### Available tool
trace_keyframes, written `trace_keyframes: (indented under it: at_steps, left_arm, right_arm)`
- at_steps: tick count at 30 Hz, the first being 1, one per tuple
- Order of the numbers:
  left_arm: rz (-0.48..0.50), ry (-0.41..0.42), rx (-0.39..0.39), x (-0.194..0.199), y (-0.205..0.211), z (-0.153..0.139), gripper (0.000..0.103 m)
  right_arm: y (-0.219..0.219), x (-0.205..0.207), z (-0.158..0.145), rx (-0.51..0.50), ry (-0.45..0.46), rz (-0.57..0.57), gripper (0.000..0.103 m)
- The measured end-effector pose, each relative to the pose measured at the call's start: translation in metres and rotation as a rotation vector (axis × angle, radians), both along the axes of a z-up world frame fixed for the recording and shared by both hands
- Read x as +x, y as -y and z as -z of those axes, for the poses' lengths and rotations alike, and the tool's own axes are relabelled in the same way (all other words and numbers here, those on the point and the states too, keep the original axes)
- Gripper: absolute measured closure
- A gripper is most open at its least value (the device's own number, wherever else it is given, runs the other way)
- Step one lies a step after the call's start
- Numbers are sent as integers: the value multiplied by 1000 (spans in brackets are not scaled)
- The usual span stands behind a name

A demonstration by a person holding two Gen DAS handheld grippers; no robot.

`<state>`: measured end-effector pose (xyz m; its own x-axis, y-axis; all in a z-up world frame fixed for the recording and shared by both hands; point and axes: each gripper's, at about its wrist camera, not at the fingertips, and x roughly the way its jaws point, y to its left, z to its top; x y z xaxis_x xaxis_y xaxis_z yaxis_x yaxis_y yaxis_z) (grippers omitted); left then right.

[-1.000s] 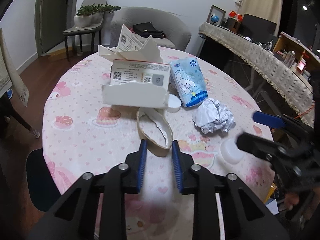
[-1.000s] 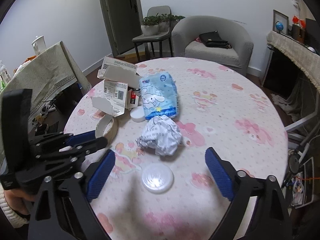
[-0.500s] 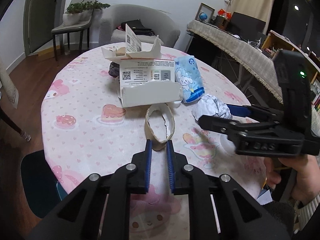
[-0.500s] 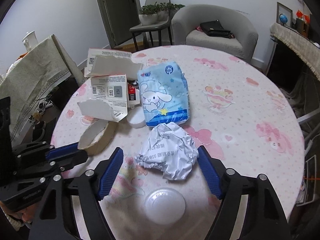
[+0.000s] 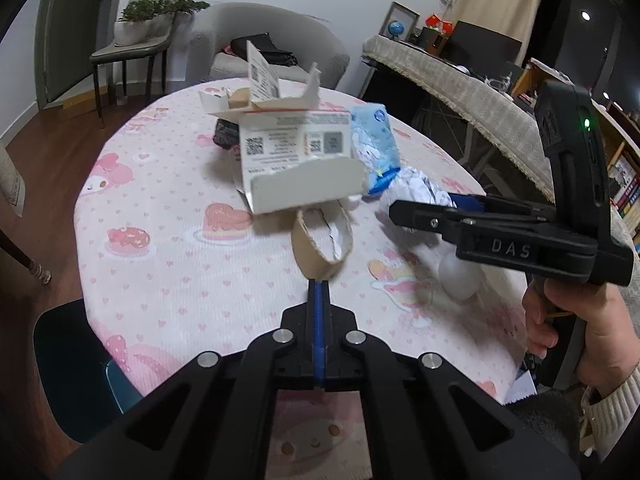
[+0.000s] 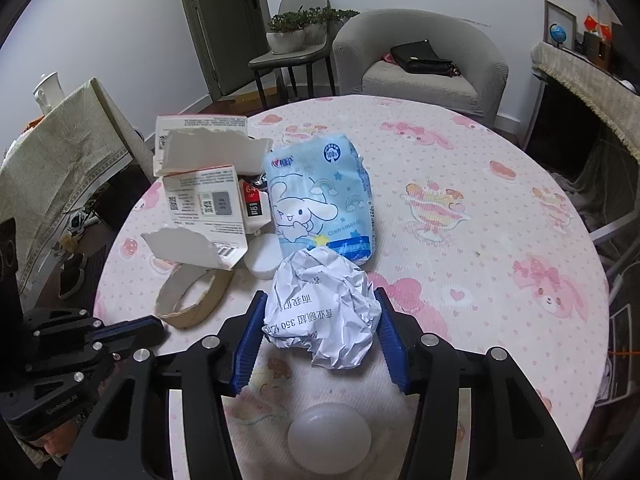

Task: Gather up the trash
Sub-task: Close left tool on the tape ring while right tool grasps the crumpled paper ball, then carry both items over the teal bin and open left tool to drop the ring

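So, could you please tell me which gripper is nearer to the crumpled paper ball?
Right. The right gripper has the paper ball between its fingers, while the left gripper is shut on the cardboard ring beside it.

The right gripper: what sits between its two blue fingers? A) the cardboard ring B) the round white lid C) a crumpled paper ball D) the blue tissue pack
C: the crumpled paper ball sits between the right gripper fingers, both pads against its sides.

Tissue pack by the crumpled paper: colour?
Light blue tissue pack with a white cartoon dog; clearest in the right wrist view.
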<state>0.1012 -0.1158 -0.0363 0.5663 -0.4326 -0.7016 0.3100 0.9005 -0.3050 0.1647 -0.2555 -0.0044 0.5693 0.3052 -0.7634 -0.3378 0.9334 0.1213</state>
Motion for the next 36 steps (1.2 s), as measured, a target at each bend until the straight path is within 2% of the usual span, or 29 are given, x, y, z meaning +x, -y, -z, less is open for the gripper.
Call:
trace_keyframes:
  at_steps: [2,3,4,6,12,15,17,27,31,36]
  left_arm:
    - [7,11,4,-2,2,-3,82]
    - [6,23,6,-3,2,-4,66]
    - [1,35,8,-3,3,-6,57]
    - [-12,36,19,3,7,-6,55]
    - [-12,35,82,26,22,-5,55]
    - [-22,33,96,35,23,-5,69]
    - [-14,27,92,36,23,-6,71]
    - [9,-8,62,1,17,-9,71]
    - [20,-26,39,-13,8,-10,71]
    - [24,1,35,-35,-1,-18,71]
  right_arm:
    - [-1,-3,-2,-5,3,2,49]
    - [-1,-4,-2,-4,5,4,49]
    - [1,-5,-4,-2,8,9,49]
    - [4,-6,-6,6,13,16,49]
    - [11,-11,-7,2,12,26,49]
    - [14,-12,-8,4,11,32,49]
    - [15,-14,-9,2,9,32,49]
    - [4,-33,-21,-26,7,24,49]
    - [3,-48,-24,-8,2,37,49]
    - [-2,-66,-26,-16,17,52,49]
